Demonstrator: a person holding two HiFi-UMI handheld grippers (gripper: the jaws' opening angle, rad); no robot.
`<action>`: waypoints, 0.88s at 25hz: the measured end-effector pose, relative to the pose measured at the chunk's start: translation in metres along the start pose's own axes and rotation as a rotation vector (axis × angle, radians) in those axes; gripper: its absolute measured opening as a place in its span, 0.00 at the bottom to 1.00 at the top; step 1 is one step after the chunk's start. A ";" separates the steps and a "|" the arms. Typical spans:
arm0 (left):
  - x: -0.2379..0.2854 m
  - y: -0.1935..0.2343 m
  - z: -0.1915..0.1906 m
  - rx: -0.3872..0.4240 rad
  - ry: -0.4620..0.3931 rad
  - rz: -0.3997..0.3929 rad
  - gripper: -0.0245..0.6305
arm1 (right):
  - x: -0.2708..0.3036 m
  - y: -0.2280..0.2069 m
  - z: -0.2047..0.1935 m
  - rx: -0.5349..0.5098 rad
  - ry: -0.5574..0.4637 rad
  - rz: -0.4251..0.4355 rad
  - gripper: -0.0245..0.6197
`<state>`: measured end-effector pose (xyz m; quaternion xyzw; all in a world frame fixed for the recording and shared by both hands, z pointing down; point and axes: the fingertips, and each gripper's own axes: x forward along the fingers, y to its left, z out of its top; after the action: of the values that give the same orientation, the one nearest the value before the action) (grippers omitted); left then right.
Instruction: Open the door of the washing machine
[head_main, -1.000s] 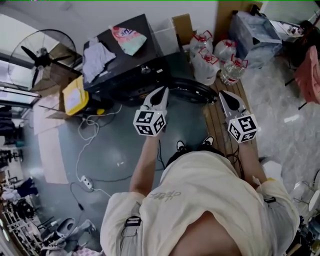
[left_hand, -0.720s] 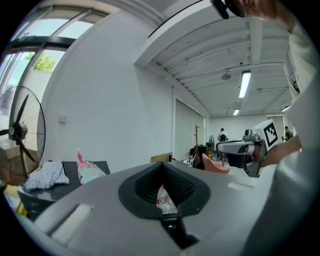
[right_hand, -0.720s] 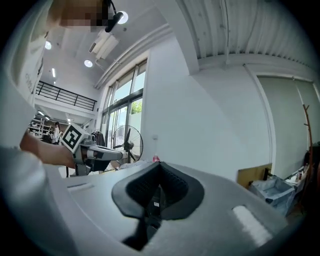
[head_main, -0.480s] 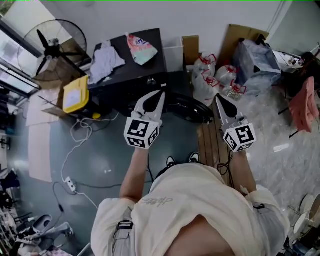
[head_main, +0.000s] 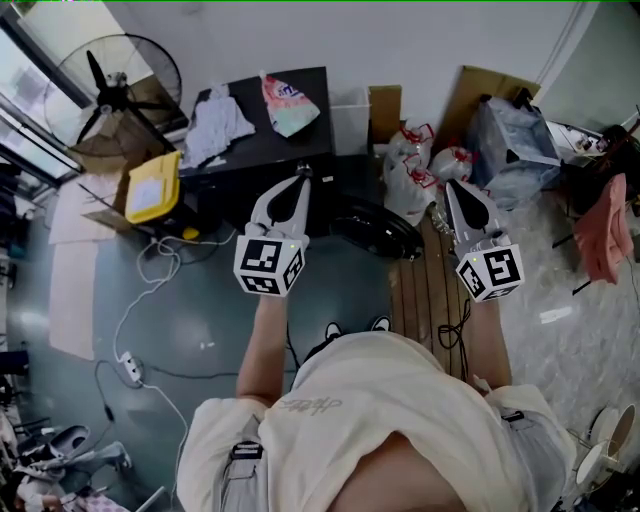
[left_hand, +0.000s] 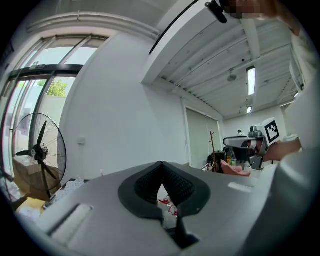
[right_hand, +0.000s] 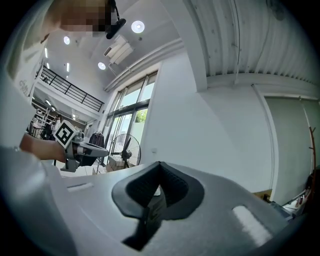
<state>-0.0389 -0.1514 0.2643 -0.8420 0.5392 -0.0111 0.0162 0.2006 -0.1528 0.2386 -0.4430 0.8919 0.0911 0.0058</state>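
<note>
Both grippers have risen with the person since the earlier frames, and the floor looks further below. The left gripper (head_main: 298, 183) and right gripper (head_main: 451, 188) point level, each with fingers pressed together on nothing. Just beyond them the round door (head_main: 372, 222) seems already swung out from the black washer (head_main: 250, 160), which stands on the floor against the far wall. Opening looks done; the next move likely only needs to keep clear of the door.

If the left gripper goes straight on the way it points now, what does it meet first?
Most likely the white wall: the left gripper points level at it, seemingly above the black washing machine. Depth is unclear.
</note>
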 end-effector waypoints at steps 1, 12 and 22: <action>-0.001 0.002 0.002 0.001 -0.004 0.007 0.06 | 0.001 0.001 0.003 -0.004 -0.008 0.002 0.04; -0.006 0.012 -0.015 -0.016 0.032 0.023 0.06 | 0.009 0.034 -0.009 -0.025 0.005 0.052 0.04; -0.002 0.003 -0.024 -0.035 0.051 0.009 0.06 | 0.007 0.032 -0.024 0.010 0.049 0.070 0.04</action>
<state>-0.0429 -0.1512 0.2886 -0.8392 0.5432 -0.0231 -0.0121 0.1724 -0.1434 0.2670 -0.4137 0.9071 0.0757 -0.0170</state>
